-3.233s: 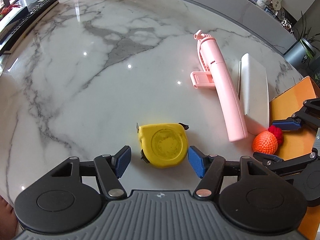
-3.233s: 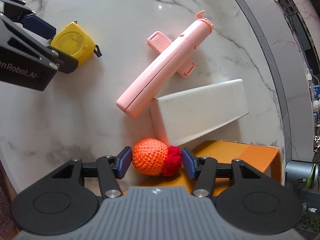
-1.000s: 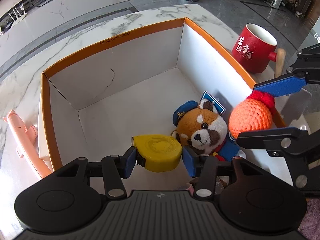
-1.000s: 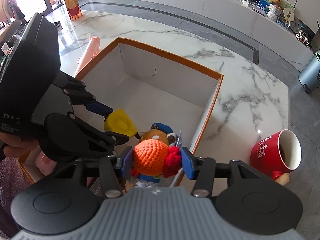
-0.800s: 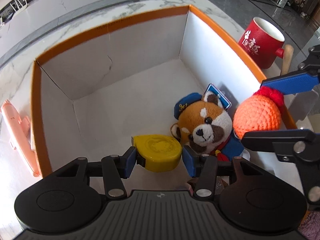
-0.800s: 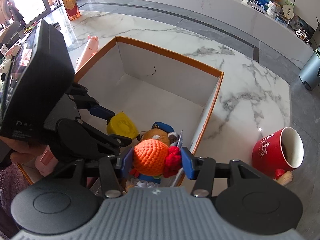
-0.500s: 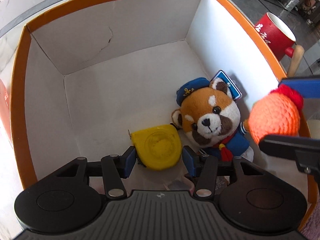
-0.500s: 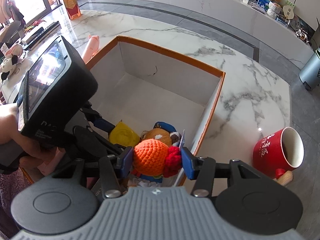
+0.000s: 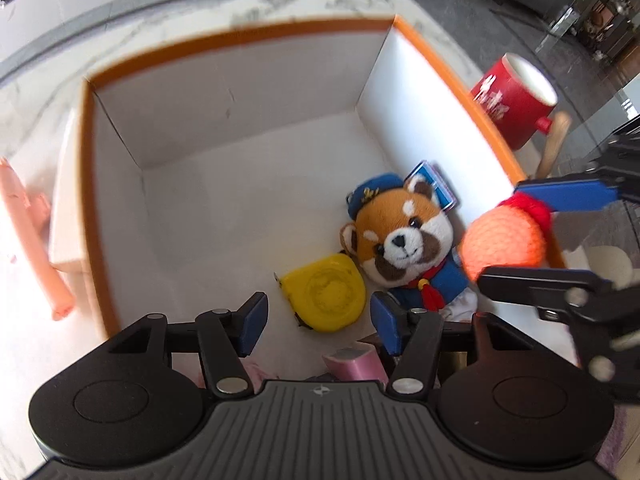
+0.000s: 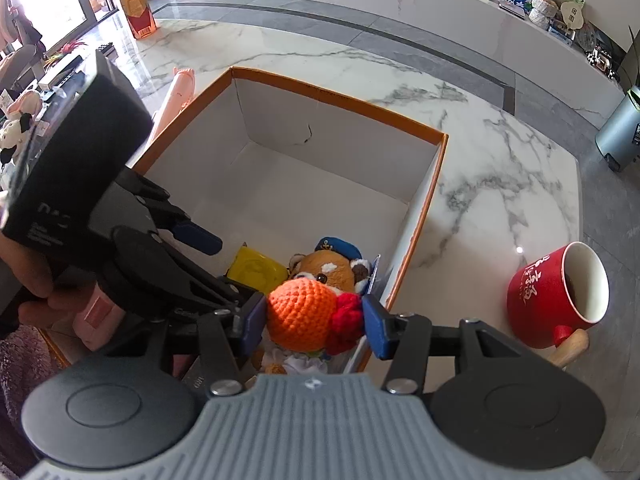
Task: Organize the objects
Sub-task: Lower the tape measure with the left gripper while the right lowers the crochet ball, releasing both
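The yellow tape measure lies on the floor of the orange-rimmed white box, next to a red panda plush. My left gripper is open and empty just above the tape measure. My right gripper is shut on the orange crocheted ball with a red tip and holds it above the box's right side. The ball also shows in the left wrist view. In the right wrist view the tape measure, the plush and the box show below.
A red mug with a wooden handle stands on the marble table right of the box. A pink selfie stick and a white block lie left of the box. Pink items lie at the box's near end. A juice carton stands far back.
My left gripper has opened and let go of the tape measure, which now rests on the box floor. The left gripper has risen a little. The right gripper holds the ball still.
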`<state>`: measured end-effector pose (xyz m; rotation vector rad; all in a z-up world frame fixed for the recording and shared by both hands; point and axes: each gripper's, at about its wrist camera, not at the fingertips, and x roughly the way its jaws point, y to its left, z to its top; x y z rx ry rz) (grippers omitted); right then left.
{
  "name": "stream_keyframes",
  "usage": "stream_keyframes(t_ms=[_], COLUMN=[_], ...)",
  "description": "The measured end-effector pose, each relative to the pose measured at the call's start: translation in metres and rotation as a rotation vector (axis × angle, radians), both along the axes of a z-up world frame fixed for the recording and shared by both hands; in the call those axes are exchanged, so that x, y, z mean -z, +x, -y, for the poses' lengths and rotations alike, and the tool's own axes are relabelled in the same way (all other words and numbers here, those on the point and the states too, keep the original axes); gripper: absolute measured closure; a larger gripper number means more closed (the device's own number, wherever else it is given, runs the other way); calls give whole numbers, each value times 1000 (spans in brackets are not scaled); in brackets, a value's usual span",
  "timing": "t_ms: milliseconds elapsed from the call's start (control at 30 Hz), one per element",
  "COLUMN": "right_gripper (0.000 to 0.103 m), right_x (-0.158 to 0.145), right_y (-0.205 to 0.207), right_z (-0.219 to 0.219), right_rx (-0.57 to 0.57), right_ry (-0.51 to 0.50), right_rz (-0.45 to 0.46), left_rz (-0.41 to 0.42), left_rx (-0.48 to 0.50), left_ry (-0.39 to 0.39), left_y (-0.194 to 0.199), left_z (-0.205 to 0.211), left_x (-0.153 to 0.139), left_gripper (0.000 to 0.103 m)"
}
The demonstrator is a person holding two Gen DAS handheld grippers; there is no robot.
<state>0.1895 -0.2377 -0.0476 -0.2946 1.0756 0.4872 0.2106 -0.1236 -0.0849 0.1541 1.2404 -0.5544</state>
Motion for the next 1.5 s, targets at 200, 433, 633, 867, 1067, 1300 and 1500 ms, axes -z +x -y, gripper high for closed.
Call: stream_keyframes(t_ms=[200, 433, 633, 867, 1067, 1300, 1500], right_gripper=[50, 49, 49, 49, 49, 42, 51], right_x=[-8, 4, 38, 69, 79, 75, 61], right_y=[2, 14, 39, 56, 56, 58, 61], right_z=[-12, -52, -76, -82, -84, -88, -87], right_rx=[-20, -68, -24, 72, 118, 117, 89], right_ry=[58, 119, 138, 171, 168, 140, 179], right_rz=[9, -18, -100, -232, -304, -314, -266], left_rz=[155, 239, 224, 199, 206, 191, 179], left_rx=[-20, -131, -210, -222, -217, -225, -231], left_ry=[-46, -16, -8, -40, -44, -59, -66], left_y=[-12, -3, 4, 6, 7, 7, 9], left_z=[-23, -57, -86, -98, -97, -103, -103], left_x=[-56, -75, -59, -46, -42, -41, -40], left_gripper=[39, 40, 48, 51, 55, 54, 55])
